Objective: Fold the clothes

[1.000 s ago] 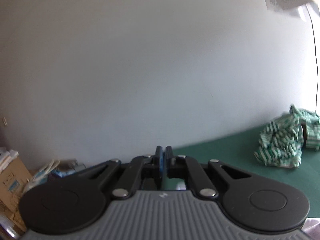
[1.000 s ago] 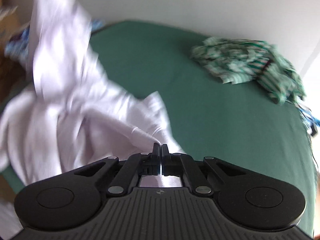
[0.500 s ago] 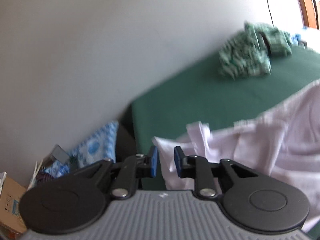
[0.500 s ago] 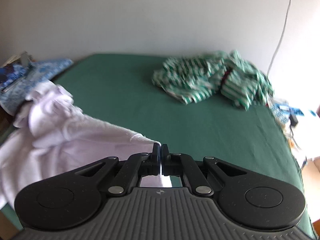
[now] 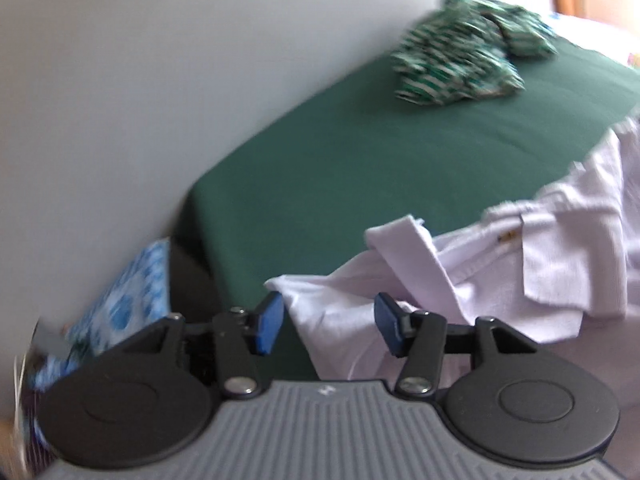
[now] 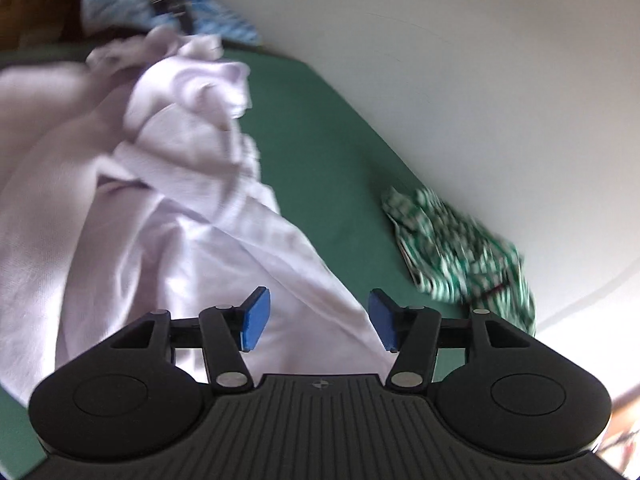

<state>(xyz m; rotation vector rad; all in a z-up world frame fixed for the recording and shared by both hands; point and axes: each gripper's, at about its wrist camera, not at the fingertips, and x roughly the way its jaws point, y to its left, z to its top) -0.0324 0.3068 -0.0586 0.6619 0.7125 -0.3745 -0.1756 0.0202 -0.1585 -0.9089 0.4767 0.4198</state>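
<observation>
A pale lilac shirt [image 5: 500, 264] lies crumpled on the green table [image 5: 360, 160], collar and a pocket showing. My left gripper [image 5: 328, 326] hovers over the shirt's near corner, its jaws opening, cloth lying below the gap but the blue pads not pressing it. In the right wrist view the same shirt [image 6: 168, 184] spreads under my right gripper [image 6: 316, 320], whose jaws are opening too; a fold of cloth runs between the pads without being pinched.
A green-and-white striped garment [image 5: 460, 60] [image 6: 460, 256] is heaped at the table's far side by the white wall. Blue patterned fabric [image 5: 120, 300] sits off the table's left end. Bare green table [image 6: 328, 160] lies between shirt and striped heap.
Both grippers went from shut to open. The right one let go of the shirt's edge, and the shirt dropped onto the table. The left gripper tilted down from the wall toward the shirt.
</observation>
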